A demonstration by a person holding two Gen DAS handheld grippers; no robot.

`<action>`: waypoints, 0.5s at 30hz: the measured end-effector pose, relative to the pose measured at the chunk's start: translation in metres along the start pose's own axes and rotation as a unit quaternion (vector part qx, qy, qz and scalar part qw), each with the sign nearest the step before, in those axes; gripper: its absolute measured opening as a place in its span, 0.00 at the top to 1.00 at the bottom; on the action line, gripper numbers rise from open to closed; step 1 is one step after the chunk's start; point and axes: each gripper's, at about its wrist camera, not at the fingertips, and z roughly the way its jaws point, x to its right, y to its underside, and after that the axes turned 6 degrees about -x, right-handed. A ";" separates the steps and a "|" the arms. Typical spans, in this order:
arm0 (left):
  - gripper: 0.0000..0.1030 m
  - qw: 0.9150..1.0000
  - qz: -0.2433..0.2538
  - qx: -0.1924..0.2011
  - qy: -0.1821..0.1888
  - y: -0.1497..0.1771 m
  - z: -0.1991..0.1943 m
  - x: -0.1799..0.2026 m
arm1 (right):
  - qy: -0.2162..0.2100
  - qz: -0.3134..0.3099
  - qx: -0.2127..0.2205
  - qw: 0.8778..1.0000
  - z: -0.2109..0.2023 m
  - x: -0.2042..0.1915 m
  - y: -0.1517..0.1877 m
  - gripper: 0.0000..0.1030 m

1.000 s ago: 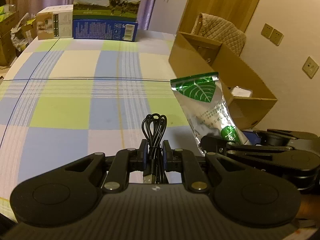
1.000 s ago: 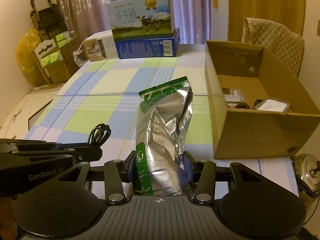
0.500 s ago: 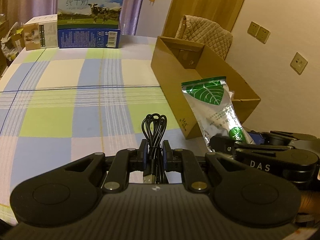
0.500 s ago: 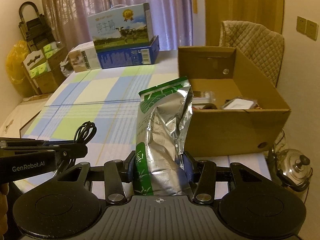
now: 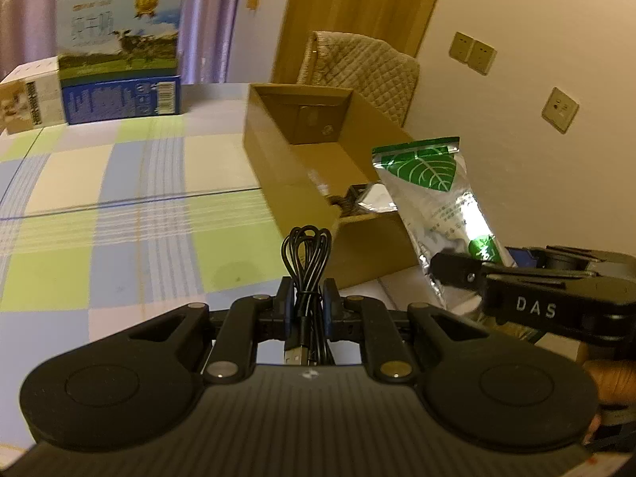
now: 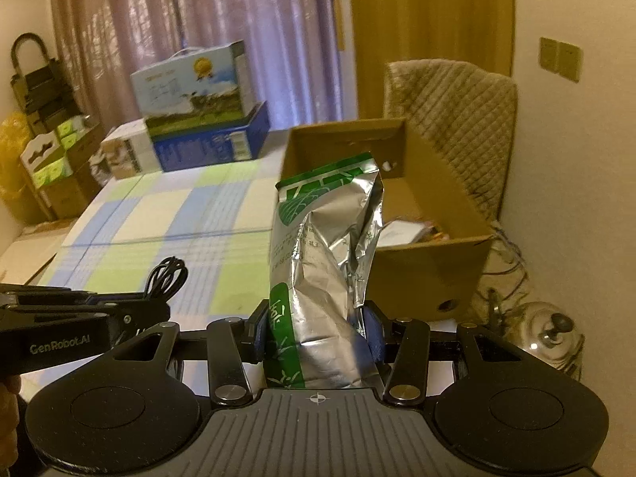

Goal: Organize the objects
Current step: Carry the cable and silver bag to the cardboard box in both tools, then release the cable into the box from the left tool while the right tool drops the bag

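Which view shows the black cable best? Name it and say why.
The left wrist view: the coiled black cable sits centred, clamped in the left gripper, loops and USB plug visible. The right wrist view shows only its loops poking out at the left, blurred.

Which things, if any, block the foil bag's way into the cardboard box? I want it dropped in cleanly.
Nothing visible does. The right tongs hold the foil bag upright just short of the cardboard box, whose top is open. Some items already lie on its floor, but there is bare room beside them.
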 end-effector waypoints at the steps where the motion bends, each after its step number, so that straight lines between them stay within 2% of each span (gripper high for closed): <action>1: 0.89 1.000 0.002 0.000 0.002 -0.002 0.001 0.003 | 0.004 0.001 0.001 1.000 -0.001 0.004 -0.002 0.57; 9: 0.89 1.000 0.008 0.005 0.023 -0.029 0.013 0.020 | 0.026 -0.005 0.001 1.000 -0.006 0.029 -0.018 0.57; 15: 0.89 0.999 0.004 0.016 0.037 -0.064 0.026 0.031 | 0.020 -0.009 0.005 1.000 -0.003 0.046 -0.046 0.57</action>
